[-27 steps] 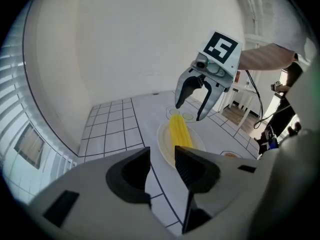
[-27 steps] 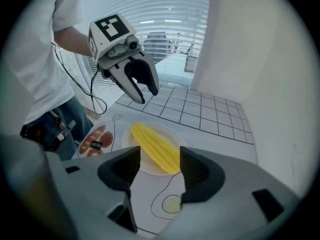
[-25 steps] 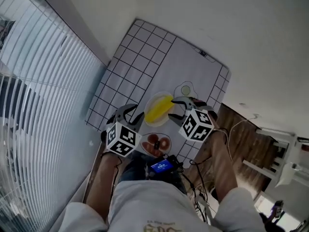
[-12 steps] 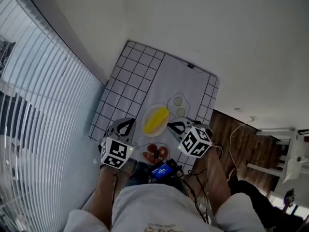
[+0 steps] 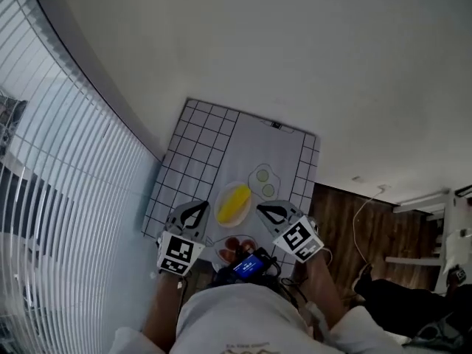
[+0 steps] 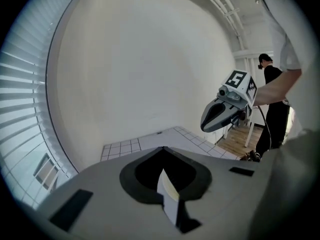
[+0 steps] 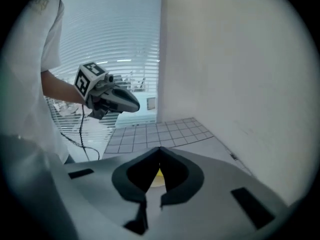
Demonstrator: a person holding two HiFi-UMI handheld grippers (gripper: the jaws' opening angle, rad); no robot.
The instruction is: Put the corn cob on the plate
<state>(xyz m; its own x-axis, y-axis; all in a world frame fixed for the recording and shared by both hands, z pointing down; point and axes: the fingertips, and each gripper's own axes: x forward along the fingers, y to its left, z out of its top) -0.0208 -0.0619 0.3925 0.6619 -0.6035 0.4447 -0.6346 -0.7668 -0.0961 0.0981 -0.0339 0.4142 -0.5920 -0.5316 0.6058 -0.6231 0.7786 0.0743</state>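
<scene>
Both hand-held grippers (image 5: 194,211) (image 5: 268,212) have closed; seemingly empty.

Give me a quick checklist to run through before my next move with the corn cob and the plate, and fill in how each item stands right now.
1. Yellow corn cob lies on the round pale plate: ok.
2. Left tool empty, jaws together with nothing between them: ok.
3. Right tool empty, jaws together with nothing between them: ok.
4. Both tools apart from the plate, one at each side in the head view: ok.
5. Corn cob settled so it will not roll off: cannot tell.
</scene>
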